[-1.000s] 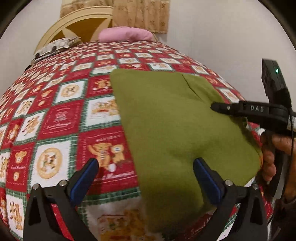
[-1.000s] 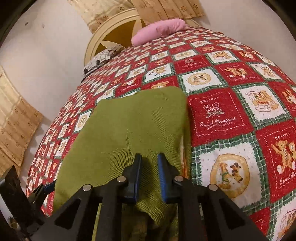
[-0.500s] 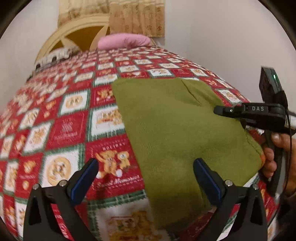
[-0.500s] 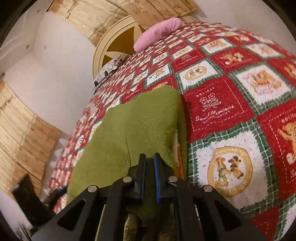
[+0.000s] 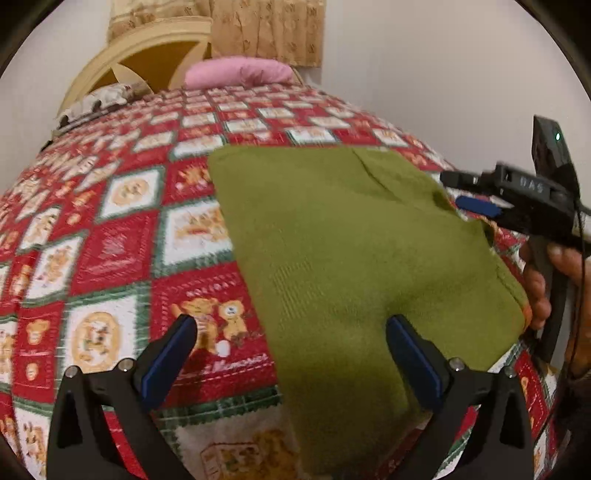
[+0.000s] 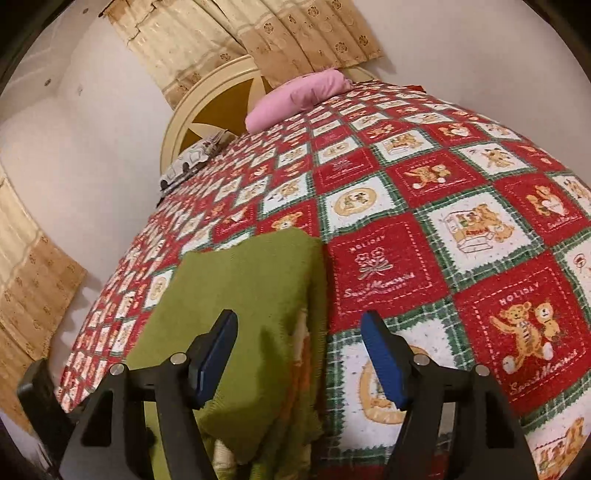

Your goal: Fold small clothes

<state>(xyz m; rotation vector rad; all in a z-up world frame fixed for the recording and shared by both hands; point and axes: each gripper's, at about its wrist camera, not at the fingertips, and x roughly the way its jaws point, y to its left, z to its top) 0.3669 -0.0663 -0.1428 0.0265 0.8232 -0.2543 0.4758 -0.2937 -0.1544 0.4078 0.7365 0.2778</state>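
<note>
A folded olive-green knitted garment (image 5: 354, 258) lies flat on a bed covered by a red, white and green patchwork quilt printed with teddy bears (image 5: 110, 229), near the quilt's closest edge, with part of the garment hanging over that edge. A strip of orange lining or trim shows at the garment's near side in the right wrist view and at its corner in the left wrist view. The left gripper (image 5: 291, 354), black with blue pads, hovers at the near edge of the garment with its jaws spread wide; one finger stands over the green knit, the other over the quilt beside it, and nothing is pinched between them. The right gripper (image 6: 299, 354), of the same make, has just been opening its jaws: they now stand apart, straddling the garment's right border, with the fabric edge lying between them but not pressed by either pad. In the left wrist view this gripper reaches in from the garment's right side, carried by a person's hand (image 5: 543, 288) wrapped round its handle. Beyond the garment, at the far end of the quilt, a pink pillow (image 5: 240, 72) rests against a cream, arched wooden headboard (image 5: 147, 48), with beige patterned curtains (image 5: 266, 29) hanging behind it.
</note>
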